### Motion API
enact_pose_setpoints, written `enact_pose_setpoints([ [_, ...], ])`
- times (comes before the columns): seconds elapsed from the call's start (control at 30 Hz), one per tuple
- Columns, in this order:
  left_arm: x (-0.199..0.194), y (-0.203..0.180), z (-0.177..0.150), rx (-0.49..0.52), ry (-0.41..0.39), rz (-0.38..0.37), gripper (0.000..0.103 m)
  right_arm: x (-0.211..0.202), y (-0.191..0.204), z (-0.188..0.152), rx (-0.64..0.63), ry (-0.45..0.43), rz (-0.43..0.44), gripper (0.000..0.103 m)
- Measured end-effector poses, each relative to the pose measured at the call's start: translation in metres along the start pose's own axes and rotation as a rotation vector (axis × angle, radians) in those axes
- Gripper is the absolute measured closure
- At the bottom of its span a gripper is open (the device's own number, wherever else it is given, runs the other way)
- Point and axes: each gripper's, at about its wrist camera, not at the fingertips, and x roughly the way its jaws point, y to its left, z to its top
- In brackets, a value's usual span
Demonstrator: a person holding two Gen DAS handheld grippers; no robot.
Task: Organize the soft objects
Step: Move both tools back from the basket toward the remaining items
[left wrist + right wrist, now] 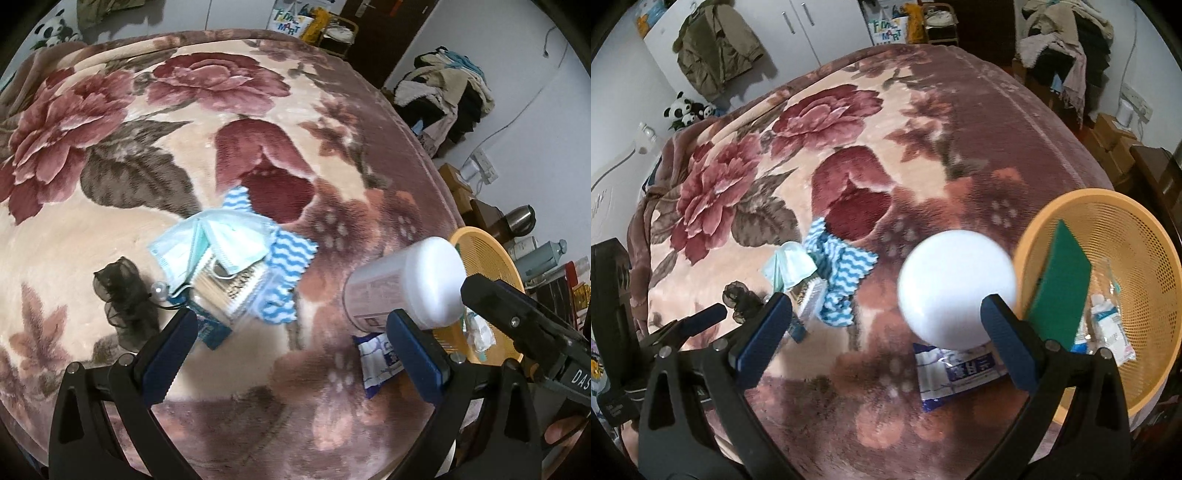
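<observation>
The right gripper (pixel 886 325) has its jaws spread wide with nothing held; the white-capped bottle (pixel 956 288) sits in the gap, pressed close to the right-side finger (pixel 1008 343), cap end toward the camera, so its long axis runs roughly along the jaws' own line and away from them. I cannot tell whether that finger actually touches it. In the left wrist view the same bottle (pixel 402 284) lies tilted, cap toward the basket (pixel 491 266), with the right gripper's dark finger (pixel 517 314) just beyond the cap. The left gripper (pixel 288 332) is likewise wide open and empty, and the bottle lies off its right-side finger, so the right hand is the nearer one. Under the bottle, just ahead of the right jaws, lies a blue-and-white wipes packet (pixel 960 373) on the bed's floral blanket (pixel 849 147). To the right of the right jaws the basket (pixel 1137 266) already holds a green sponge (pixel 1060 280) and small packets. Ahead and left of both jaws lies the pile of soft things: face masks (pixel 207 240), a blue zigzag cloth (pixel 288 258), and a dark mesh pouch (pixel 125 295). Closing across the bottle's width looks like the likely next step.
</observation>
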Motion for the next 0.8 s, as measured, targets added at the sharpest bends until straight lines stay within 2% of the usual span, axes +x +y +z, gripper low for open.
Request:
enact_pose_setpoints([
  [0.37, 0.001, 0.037, -0.002, -0.051, 0.004, 0.012, 0.001, 0.018, 0.035, -0.002, -0.052, 0.030, 0.015, 0.000],
  [0.8, -0.005, 0.105, -0.009, -0.162, -0.002, 0.044, 0.001, 0.044, 0.072, -0.008, -0.099, 0.074, 0.039, 0.000],
])
